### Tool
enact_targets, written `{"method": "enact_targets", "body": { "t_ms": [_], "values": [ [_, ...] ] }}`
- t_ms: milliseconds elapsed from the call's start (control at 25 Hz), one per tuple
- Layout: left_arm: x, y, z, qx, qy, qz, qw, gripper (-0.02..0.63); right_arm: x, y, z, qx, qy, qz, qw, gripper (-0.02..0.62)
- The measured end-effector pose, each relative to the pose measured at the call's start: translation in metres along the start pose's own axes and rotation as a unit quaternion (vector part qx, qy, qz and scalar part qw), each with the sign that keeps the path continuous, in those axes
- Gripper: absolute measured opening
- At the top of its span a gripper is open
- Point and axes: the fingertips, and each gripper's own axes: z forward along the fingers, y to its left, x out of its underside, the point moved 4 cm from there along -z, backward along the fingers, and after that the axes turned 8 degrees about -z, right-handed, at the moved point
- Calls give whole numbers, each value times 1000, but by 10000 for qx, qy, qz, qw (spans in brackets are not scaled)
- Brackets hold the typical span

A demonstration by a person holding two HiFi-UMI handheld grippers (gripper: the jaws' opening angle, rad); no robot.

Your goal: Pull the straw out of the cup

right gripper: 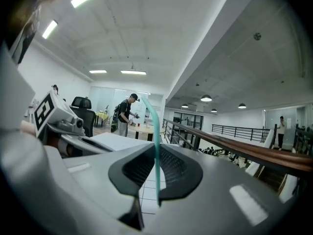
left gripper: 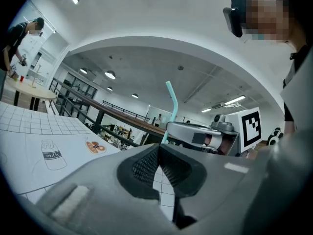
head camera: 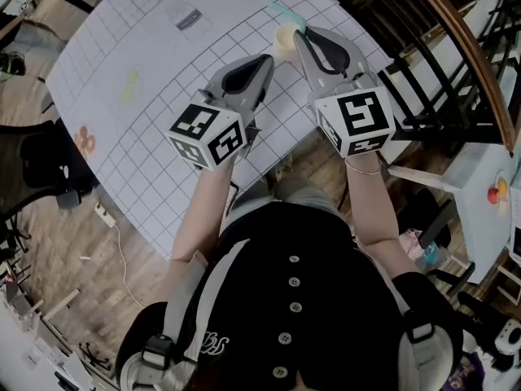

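Note:
A thin teal straw runs upright between the jaws of my right gripper, which is shut on it; its lower end hangs free below the pads. From the head view the straw's top pokes past the right gripper. A beige cup stands on the white gridded table just beyond and between both gripper tips. My left gripper hovers beside the right one, its jaws shut with nothing in them. The left gripper view shows the straw rising above the right gripper.
The mat carries printed pictures, among them a milk carton and an orange shape. A dark railing with a wooden handrail runs close along the table's right side. A chair stands at the left. People are far off.

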Motion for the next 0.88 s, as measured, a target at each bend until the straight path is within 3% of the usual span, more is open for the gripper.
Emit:
{"method": "enact_targets", "body": {
  "t_ms": [280, 640, 880],
  "values": [
    [-8, -27, -12, 363, -25, 237, 9991, 0, -24, -2, -48, 394, -500, 746, 9952, 31],
    [-7, -63, -39, 778, -70, 458, 9959, 0, -36, 16, -112, 1031, -906, 941, 9861, 32],
    [-3, -84, -59, 1056, -204, 440, 9932, 0, -31, 34, -143, 1180, -1079, 1255, 9791, 32]
  ]
}}
